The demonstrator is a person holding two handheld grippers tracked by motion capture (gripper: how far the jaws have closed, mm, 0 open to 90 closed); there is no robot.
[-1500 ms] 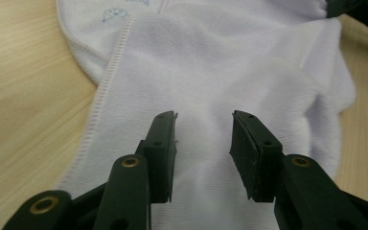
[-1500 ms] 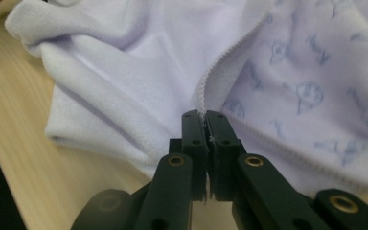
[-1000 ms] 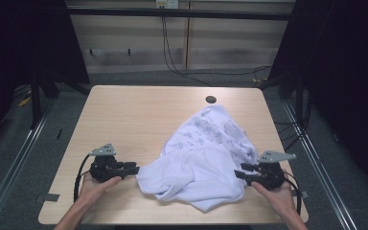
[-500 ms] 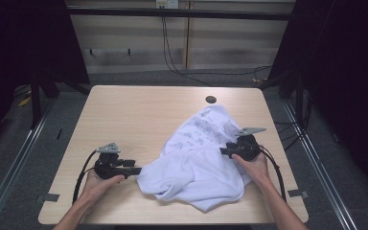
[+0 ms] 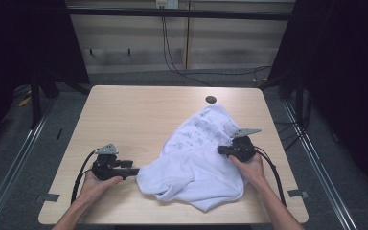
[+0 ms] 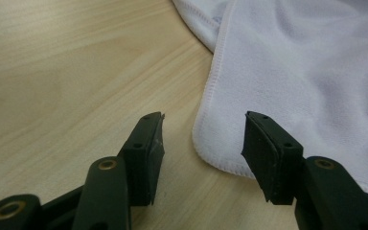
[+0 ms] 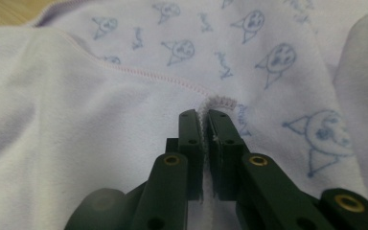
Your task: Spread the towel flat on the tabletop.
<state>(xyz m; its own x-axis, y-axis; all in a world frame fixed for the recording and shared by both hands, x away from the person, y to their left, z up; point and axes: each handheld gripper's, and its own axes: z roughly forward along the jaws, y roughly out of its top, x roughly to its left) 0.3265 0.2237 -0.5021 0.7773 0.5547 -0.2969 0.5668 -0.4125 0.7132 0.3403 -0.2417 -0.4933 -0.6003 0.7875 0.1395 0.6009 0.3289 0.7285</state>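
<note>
A crumpled white towel [image 5: 196, 167] with small blue prints lies on the right half of the wooden table [image 5: 124, 115]. My left gripper [image 5: 136, 171] lies flat on the table at the towel's left corner. In the left gripper view its jaws [image 6: 203, 117] have just opened wide, and the hemmed corner of the towel [image 6: 306, 72] lies between them untouched. My right gripper [image 5: 219, 150] rests on the towel's right side. Its jaws [image 7: 205, 115] have just closed and are shut on a pinched-up bit of the stitched hem of the towel [image 7: 76, 120].
A small dark round hole [image 5: 211, 99] sits near the table's far edge. Bare wood stretches across the left and far parts of the table. Dark frames and cables stand beyond the table, with metal rails on the floor at both sides.
My right gripper moved from the towel's near right edge away from me and to the left, onto the towel, and closed on its hem. The left gripper stayed in place.
</note>
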